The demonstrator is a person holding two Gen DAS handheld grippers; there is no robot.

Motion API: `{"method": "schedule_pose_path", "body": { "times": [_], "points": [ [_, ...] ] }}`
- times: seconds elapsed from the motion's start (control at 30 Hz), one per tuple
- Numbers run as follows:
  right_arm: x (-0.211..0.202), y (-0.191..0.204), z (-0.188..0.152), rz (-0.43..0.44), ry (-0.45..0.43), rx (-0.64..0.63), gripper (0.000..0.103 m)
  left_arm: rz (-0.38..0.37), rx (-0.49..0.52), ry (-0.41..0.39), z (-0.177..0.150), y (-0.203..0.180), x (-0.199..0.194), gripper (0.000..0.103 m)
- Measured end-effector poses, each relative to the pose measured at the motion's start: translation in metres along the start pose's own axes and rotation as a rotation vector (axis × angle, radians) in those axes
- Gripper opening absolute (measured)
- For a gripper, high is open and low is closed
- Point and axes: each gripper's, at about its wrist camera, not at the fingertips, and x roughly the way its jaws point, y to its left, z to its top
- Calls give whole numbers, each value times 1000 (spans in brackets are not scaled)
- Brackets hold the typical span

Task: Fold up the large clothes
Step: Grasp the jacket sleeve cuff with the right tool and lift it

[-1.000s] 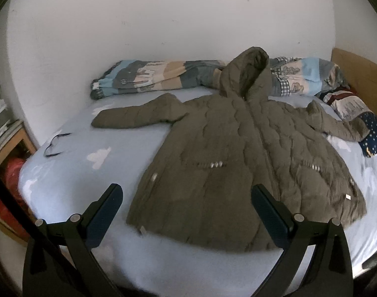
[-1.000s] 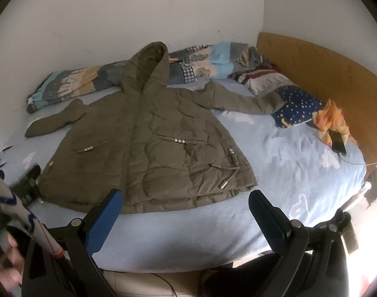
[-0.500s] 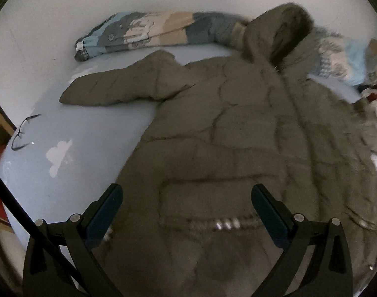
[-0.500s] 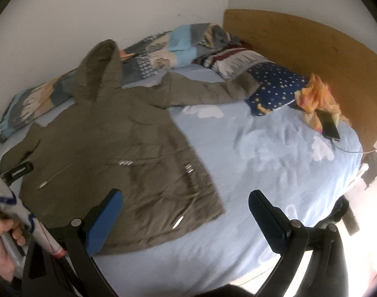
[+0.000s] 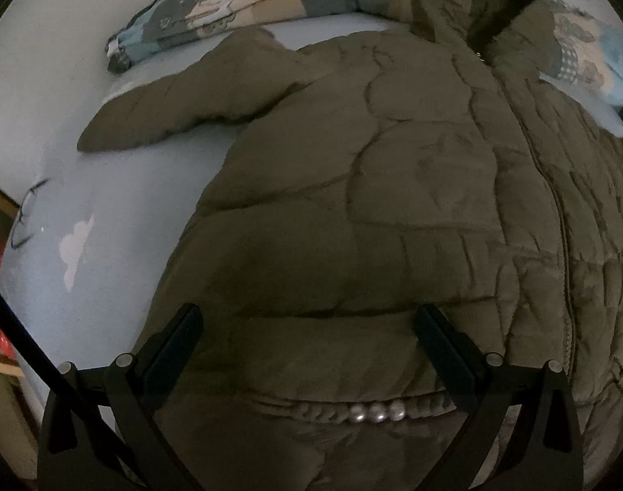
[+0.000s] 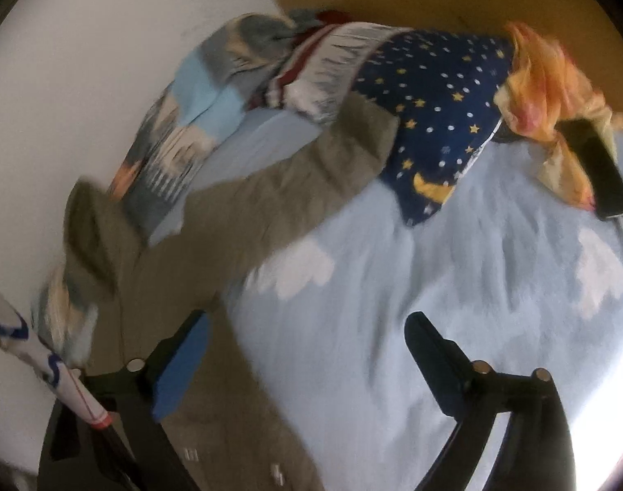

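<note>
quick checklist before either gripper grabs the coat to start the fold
1. Left gripper open: ok, fingers spread above the coat.
2. Right gripper open: ok, holding nothing.
3. Coat flat and spread: ok in the left wrist view, with the left sleeve stretched out.
4. Right sleeve free: not ok, its cuff reaches the starry pillow; whether it is tucked under, cannot tell.
5. Glasses clear of the coat: ok, apart on the sheet.
6. Hem position: cannot tell, out of view.
</note>
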Motion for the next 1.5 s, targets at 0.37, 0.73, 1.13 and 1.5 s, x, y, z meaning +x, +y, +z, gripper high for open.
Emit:
{"method": "schedule_pose_path", "body": {
  "times": [0.37, 0.73, 1.13, 1.5],
  "points": [
    [95, -32, 113, -23, -29, 109, 48, 32, 70, -44, -2, -7, 1, 103],
    [152, -80, 170, -76, -73, 157, 42, 74, 107, -81, -1, -14, 3, 103],
    [159, -66, 177, -141, -145, 54, 16, 73, 88, -69, -2, -16, 2, 103],
    [44, -2, 171, -53, -272, -39, 15, 14, 92, -111, -9, -5, -22, 103]
  ]
}}
